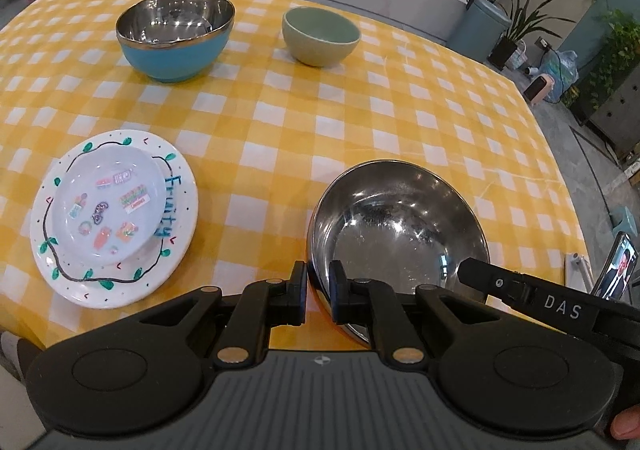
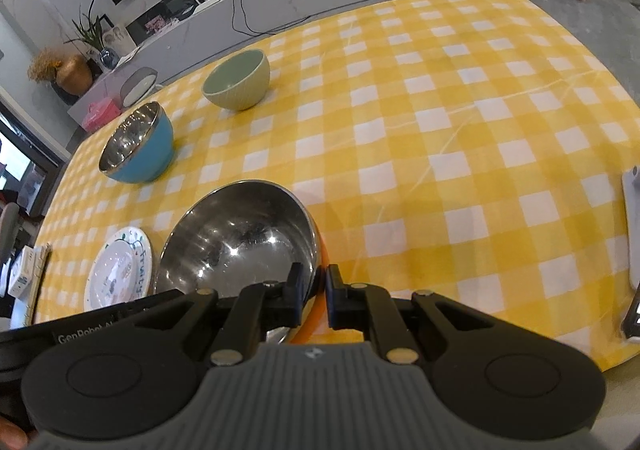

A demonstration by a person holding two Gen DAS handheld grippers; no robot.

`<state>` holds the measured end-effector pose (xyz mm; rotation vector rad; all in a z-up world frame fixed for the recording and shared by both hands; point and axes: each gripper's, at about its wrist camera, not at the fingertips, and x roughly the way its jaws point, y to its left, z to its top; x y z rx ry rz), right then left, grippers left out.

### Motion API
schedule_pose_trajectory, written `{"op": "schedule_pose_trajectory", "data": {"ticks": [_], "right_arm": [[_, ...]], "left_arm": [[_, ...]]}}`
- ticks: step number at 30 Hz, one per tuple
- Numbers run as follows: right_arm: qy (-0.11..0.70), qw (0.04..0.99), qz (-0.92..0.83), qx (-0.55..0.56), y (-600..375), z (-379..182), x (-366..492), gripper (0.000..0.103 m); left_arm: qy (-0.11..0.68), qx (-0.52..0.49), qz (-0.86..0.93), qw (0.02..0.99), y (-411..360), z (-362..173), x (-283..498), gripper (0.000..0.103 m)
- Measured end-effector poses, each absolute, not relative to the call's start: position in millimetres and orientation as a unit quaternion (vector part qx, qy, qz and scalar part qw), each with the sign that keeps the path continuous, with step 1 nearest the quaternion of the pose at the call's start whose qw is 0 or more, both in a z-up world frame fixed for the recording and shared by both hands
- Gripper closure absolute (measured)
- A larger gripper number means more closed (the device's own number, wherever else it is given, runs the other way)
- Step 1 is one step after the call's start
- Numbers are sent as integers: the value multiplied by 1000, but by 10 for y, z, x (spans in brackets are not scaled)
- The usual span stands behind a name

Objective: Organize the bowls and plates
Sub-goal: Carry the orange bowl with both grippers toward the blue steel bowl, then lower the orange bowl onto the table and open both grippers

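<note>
Shiny round steel bowl w/ orange outside (image 1: 396,222) sits on yellow-checked tabletop (image 1: 320,122), nr front edge. Left tool (image 1: 318,292) clenched on its left rim, right tool (image 2: 314,296) clenched on its right rim; one finger inside, one outside each.

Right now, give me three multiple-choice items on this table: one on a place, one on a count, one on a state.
1. Where is the small plate?
A. on the big plate
B. in the blue bowl
C. under the green bowl

2. How many bowls are there?
A. two
B. three
C. five

3. What is the left hand-held gripper doing?
A. hanging open
B. clamping the steel bowl by its rim
C. holding a plate

Answers: 1 A, it sits on the leaf-rimmed plate. 2 B, blue, green and steel. 3 B, the rim runs between its fingers.
</note>
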<state>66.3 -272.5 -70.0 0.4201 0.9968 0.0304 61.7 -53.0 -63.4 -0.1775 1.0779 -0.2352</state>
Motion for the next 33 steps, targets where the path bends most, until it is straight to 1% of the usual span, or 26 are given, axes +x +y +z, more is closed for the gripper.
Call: {"op": "schedule_pose_trajectory", "data": {"ticks": [7, 10, 11, 12, 13, 18, 24, 33], "right_arm": [[480, 857, 14, 188, -2701, -704, 672, 92], [482, 855, 17, 189, -2701, -706, 676, 90], [481, 856, 17, 189, -2696, -705, 677, 88], [480, 857, 16, 187, -2692, -702, 678, 80], [477, 859, 16, 185, -2688, -695, 676, 69], [462, 868, 22, 179, -2671, -659, 662, 62], [423, 890, 9, 167, -2670, -566, 615, 53], [402, 906, -10, 135, -2568, -461, 708, 49]], "left_arm": [[508, -66, -119, 851, -568, -626, 617, 90], [503, -52, -123, 854, -599, -612, 605, 86], [500, -50, -126, 855, -606, -599, 598, 82], [496, -49, -129, 857, -609, -583, 592, 77], [492, -47, -130, 859, -609, -566, 588, 75], [469, -30, -122, 874, -592, -467, 568, 68], [456, -38, -122, 881, -485, -358, 599, 67], [455, -21, -114, 883, -298, -182, 761, 67]]}}
